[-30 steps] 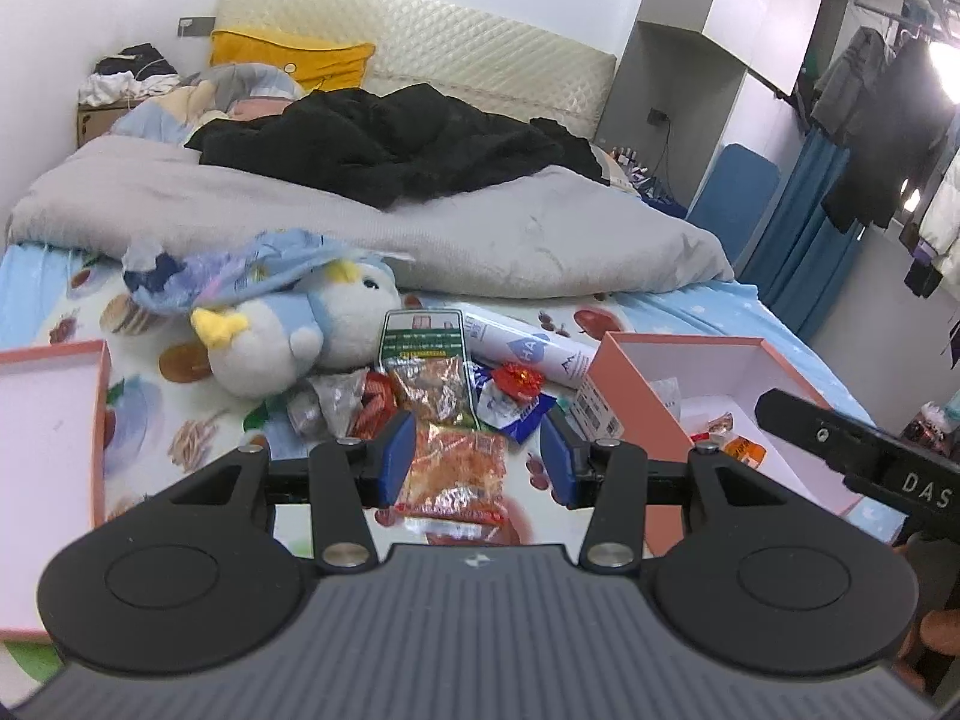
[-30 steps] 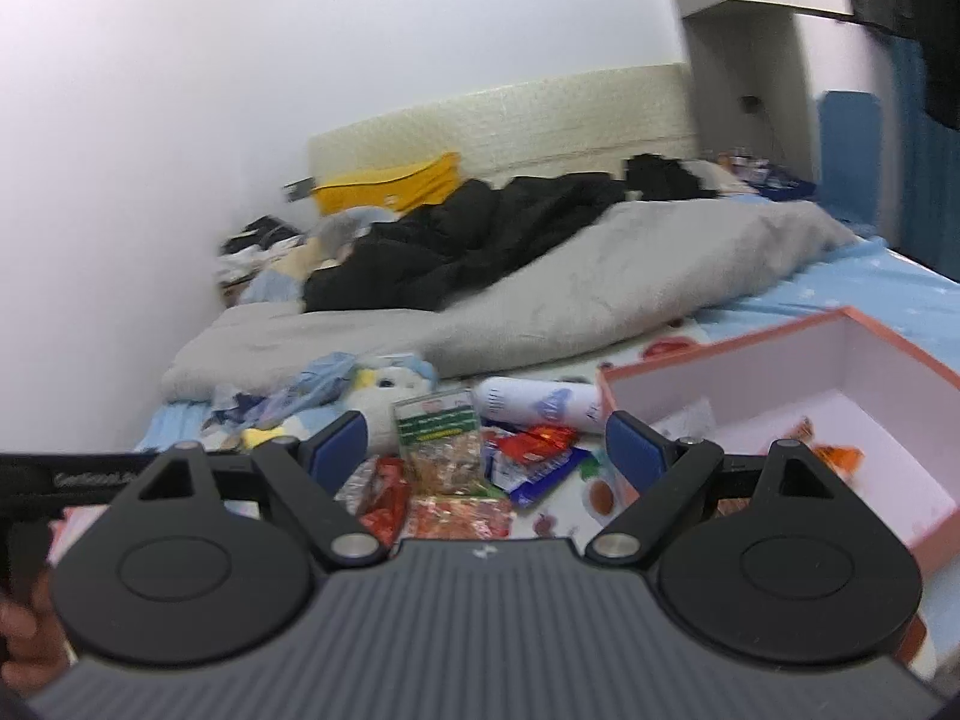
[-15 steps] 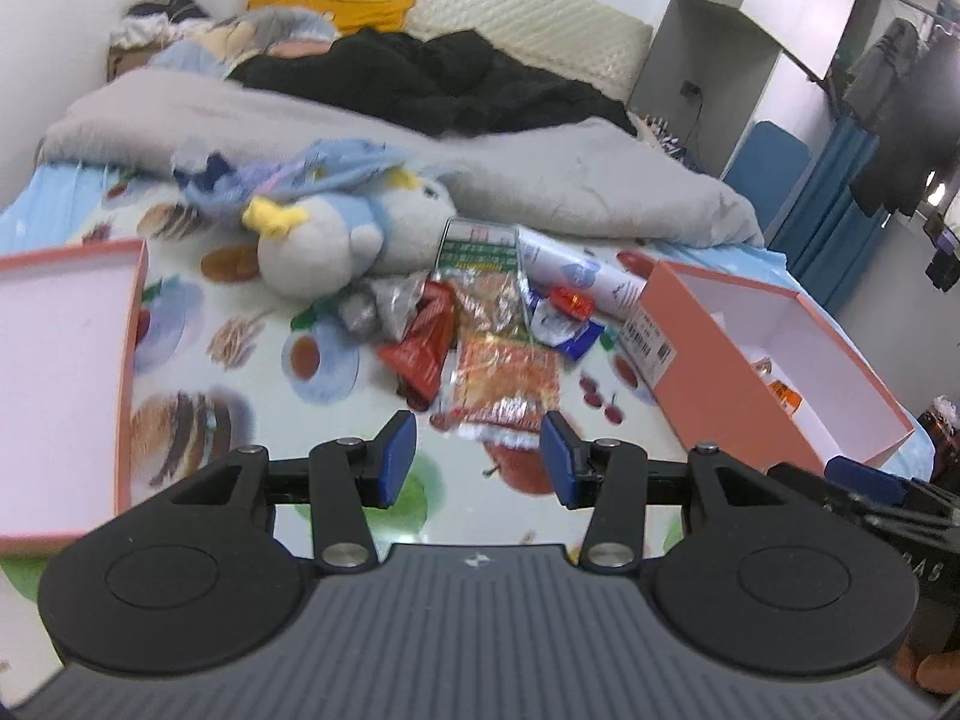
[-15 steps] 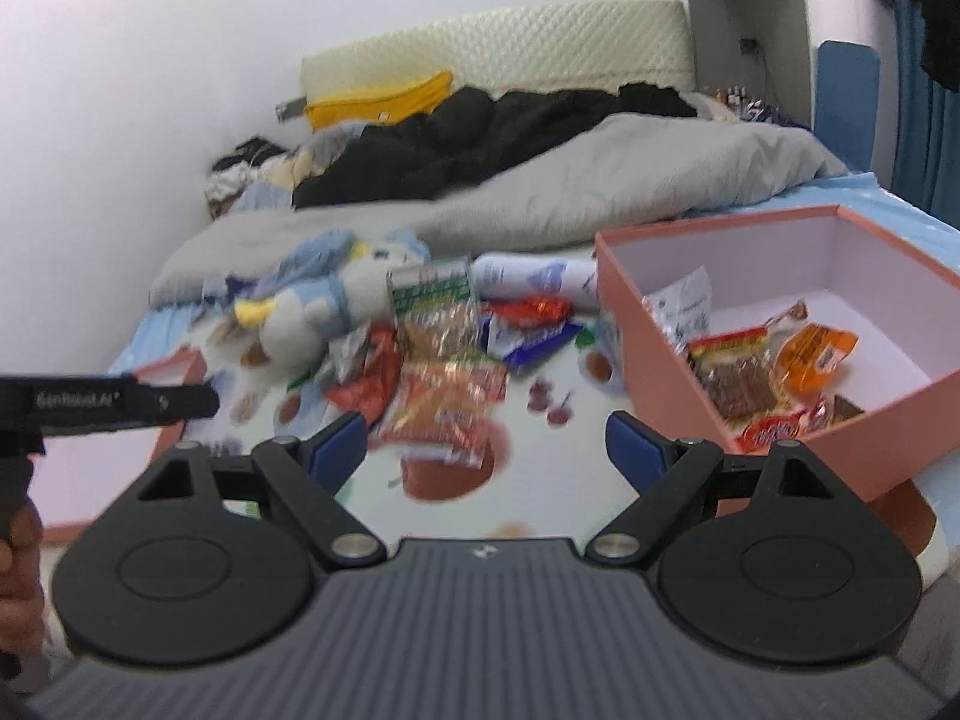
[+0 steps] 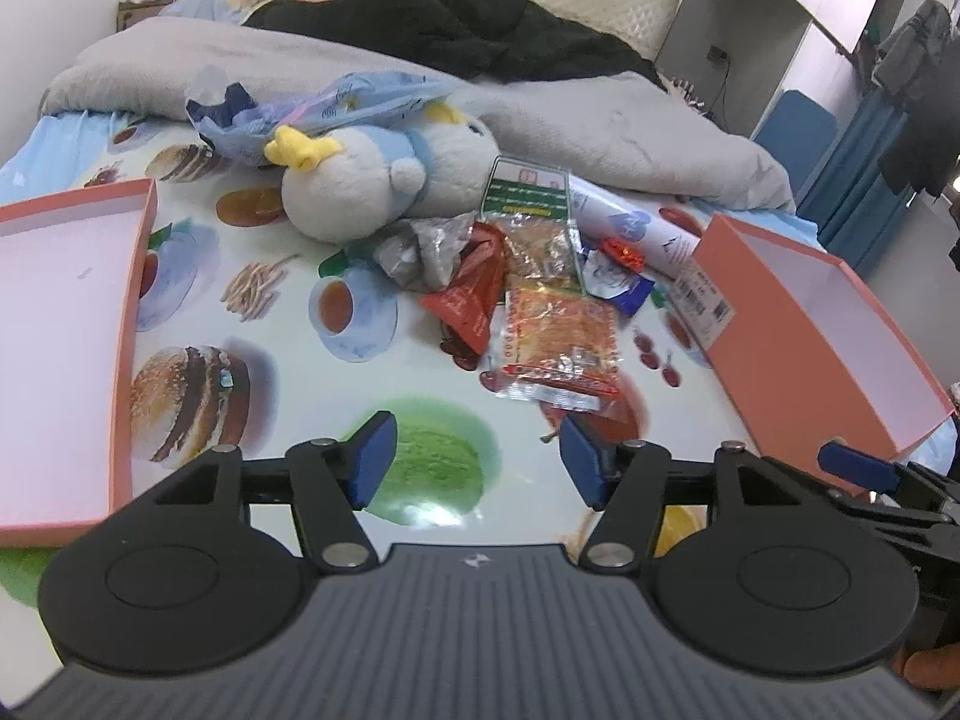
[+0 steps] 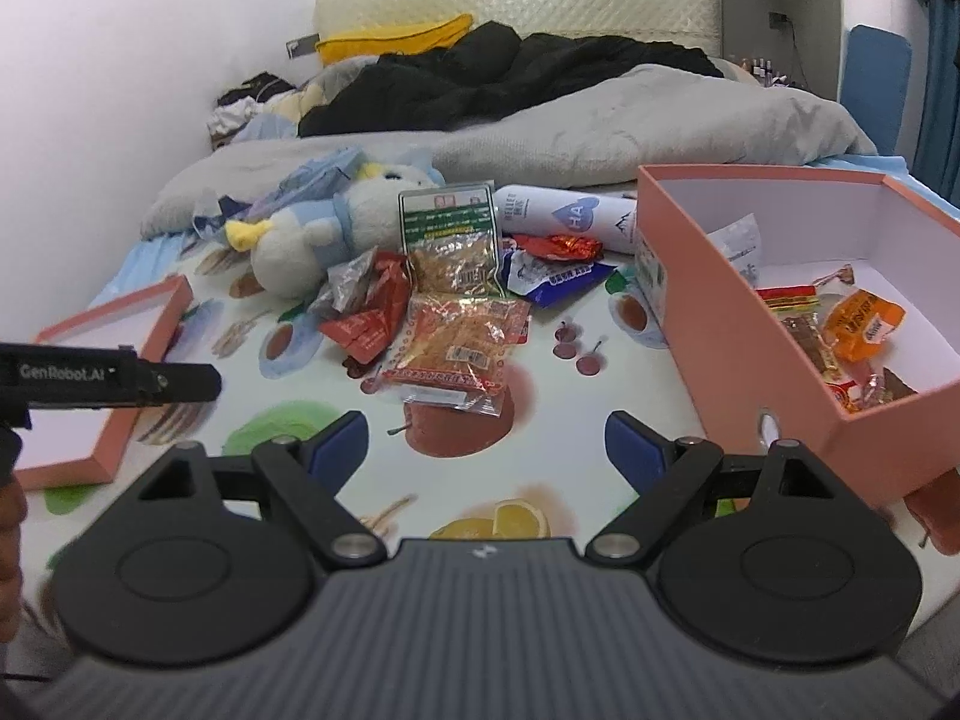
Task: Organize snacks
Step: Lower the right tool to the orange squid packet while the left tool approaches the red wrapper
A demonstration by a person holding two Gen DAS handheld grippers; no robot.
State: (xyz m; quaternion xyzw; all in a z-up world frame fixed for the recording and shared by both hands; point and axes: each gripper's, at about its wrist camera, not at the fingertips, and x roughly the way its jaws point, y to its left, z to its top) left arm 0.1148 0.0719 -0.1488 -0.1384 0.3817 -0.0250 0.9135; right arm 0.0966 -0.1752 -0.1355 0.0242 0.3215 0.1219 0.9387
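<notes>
Two sets of tongs are hovering over a bed spread with a food-print sheet (image 5: 198, 324), both released and empty. The left tongs (image 5: 474, 459) have just been opening, nothing between them, and are lining up on the orange snack packet (image 5: 558, 342) lying flat just ahead at the near edge of the snack pile (image 6: 444, 294). The right tongs (image 6: 486, 441) are gaping wide beside the pink box (image 6: 708, 324), which is already holding several packets. Done well, the pickup probably means pinching the packet's near sealed edge, not its slippery middle, then lifting clear of the red wrapper (image 5: 468, 294) alongside.
</notes>
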